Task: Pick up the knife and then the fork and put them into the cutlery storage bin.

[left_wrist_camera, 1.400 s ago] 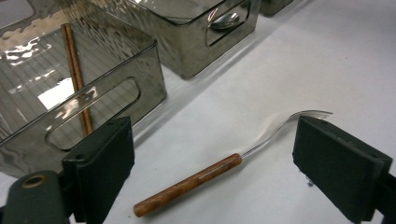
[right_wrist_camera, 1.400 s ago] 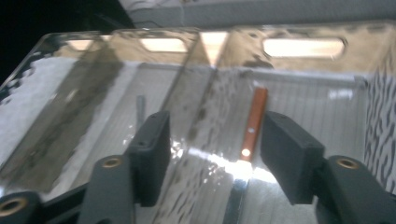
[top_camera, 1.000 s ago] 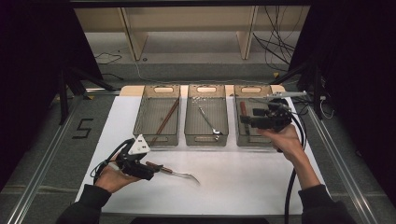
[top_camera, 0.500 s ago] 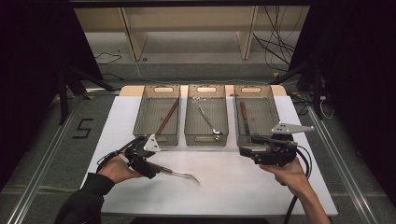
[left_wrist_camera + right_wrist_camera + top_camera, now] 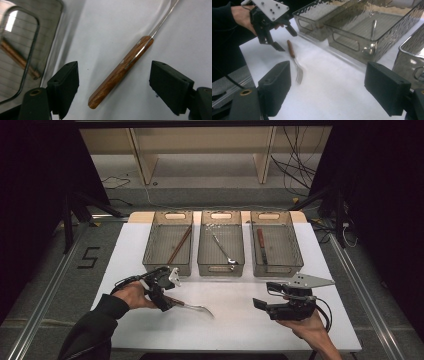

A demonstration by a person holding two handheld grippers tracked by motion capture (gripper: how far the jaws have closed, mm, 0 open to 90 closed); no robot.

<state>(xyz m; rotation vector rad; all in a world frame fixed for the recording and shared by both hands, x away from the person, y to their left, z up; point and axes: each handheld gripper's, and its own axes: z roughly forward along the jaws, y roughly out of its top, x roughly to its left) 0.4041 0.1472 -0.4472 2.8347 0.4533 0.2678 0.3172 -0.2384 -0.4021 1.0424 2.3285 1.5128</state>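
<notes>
1. Our left arm wears a dark long sleeve (image 5: 92, 327) down to the wrist; our right forearm is bare.
2. Both grippers are black. The left gripper (image 5: 165, 302) carries a white three-cornered plate with small dark screws; the right gripper (image 5: 265, 296) carries a longer grey one.
3. A black cable loops off each gripper's back.
4. Our jaws end in blocky, matte black pads (image 5: 63, 86), each with small round recesses.
5. A brass-ringed hole sits on the body beside the left-hand pad.

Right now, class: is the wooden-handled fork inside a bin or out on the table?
Out: the fork lies on the white table, in front of the bins.
</notes>
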